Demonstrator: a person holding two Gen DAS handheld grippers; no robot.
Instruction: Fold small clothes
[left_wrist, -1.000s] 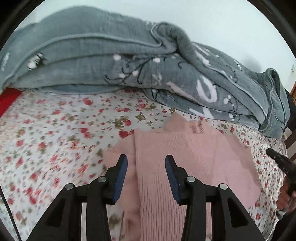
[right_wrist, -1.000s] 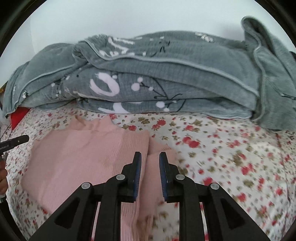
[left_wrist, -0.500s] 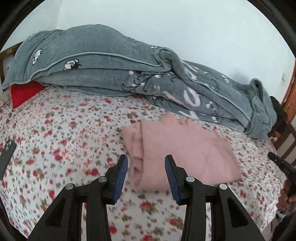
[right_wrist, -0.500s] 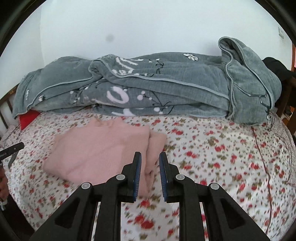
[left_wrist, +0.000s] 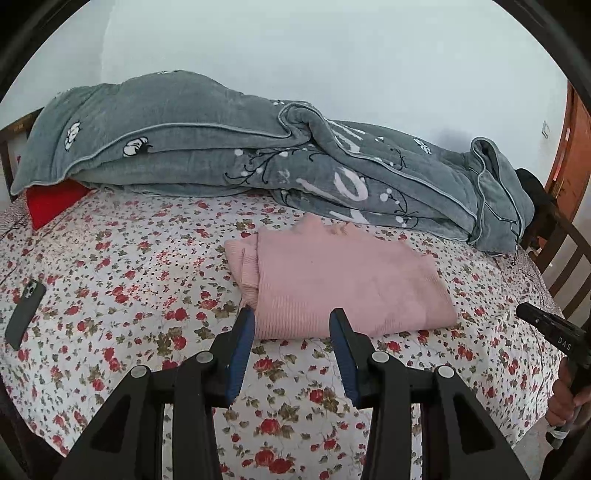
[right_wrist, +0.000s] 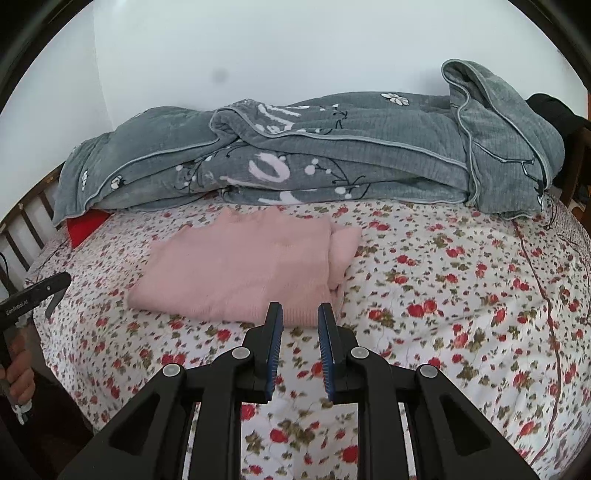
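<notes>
A pink knit sweater (left_wrist: 340, 284) lies folded into a flat rectangle on the floral bedsheet (left_wrist: 129, 280); it also shows in the right wrist view (right_wrist: 243, 269). My left gripper (left_wrist: 291, 321) is open and empty, held just short of the sweater's near edge. My right gripper (right_wrist: 300, 314) is open with a narrower gap, empty, also just short of the sweater's near edge. Each gripper's handle shows at the edge of the other's view.
A rumpled grey blanket (left_wrist: 258, 166) runs along the wall behind the sweater. A red pillow (left_wrist: 55, 201) peeks from under it at the left. A dark phone (left_wrist: 26, 314) lies on the sheet at the left. A wooden bed rail (left_wrist: 561, 254) stands at the right.
Both grippers have pulled back and up from the sweater, which lay under them a second ago and now rests folded on the bed. More of the bed has come into view.
</notes>
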